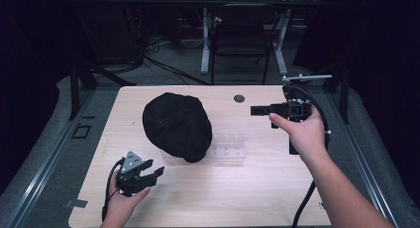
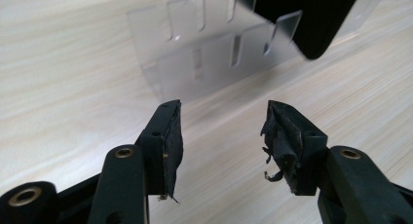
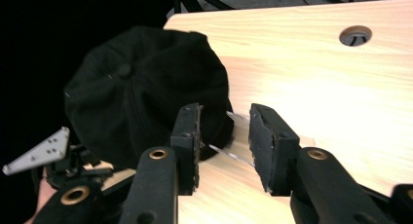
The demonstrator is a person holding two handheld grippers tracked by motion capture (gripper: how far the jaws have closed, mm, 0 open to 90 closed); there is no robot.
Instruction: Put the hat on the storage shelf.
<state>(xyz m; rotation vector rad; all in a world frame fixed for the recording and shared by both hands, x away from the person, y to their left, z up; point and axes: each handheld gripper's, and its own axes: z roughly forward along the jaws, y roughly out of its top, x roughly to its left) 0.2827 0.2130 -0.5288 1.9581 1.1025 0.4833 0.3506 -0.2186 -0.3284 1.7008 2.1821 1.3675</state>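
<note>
Soft black cap (image 1: 177,126) at twelve o'clock looks light and floppy; I'd pinch its edge. Left gripper (image 1: 154,172) and right gripper (image 1: 253,109) both gape empty.

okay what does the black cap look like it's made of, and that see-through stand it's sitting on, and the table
Black cap: looks like matte fabric, with stitched panels and a top button. See-through stand: probably clear acrylic or similar plastic, glossy, with cut slots. Table: pale wood-grain surface, likely laminate or veneer; which one cannot be told.
</note>
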